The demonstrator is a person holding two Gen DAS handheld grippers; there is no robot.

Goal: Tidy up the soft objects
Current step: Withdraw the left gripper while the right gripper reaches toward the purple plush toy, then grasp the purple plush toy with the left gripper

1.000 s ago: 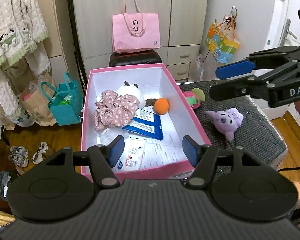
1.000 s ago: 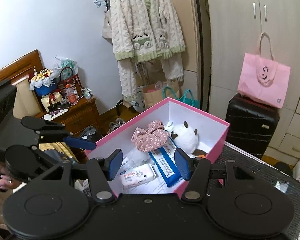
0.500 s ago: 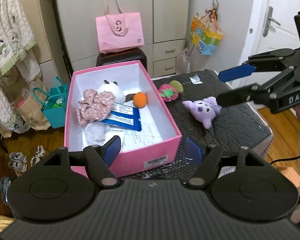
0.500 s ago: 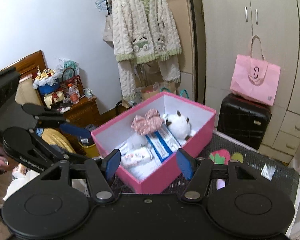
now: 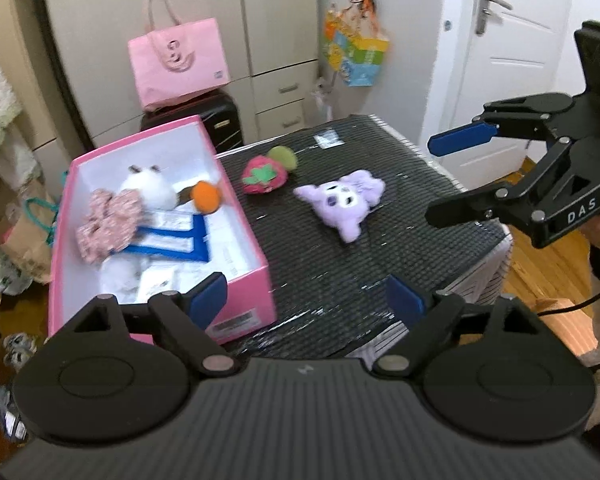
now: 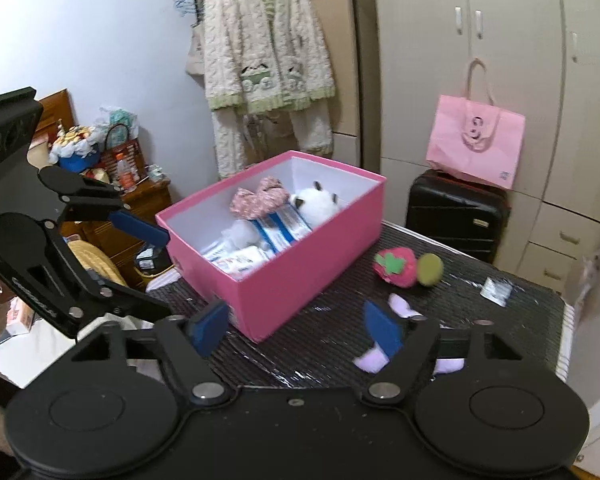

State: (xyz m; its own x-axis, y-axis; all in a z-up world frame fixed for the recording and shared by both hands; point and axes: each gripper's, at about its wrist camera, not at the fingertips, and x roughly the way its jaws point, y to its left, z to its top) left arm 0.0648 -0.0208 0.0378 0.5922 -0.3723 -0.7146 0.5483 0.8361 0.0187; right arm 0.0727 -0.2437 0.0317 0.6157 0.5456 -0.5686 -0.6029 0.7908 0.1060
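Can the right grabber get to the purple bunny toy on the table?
Probably yes. The right gripper is empty, its jaws opening, and the purple plush lies alone on the black mat just ahead, beside the pink box. Nothing sits between them.

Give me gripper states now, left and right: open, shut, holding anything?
Left gripper: jaws opening, nothing between them, above the black woven table mat.
Right gripper: jaws opening, holding nothing; the purple plush toy lies just beyond its fingertips.
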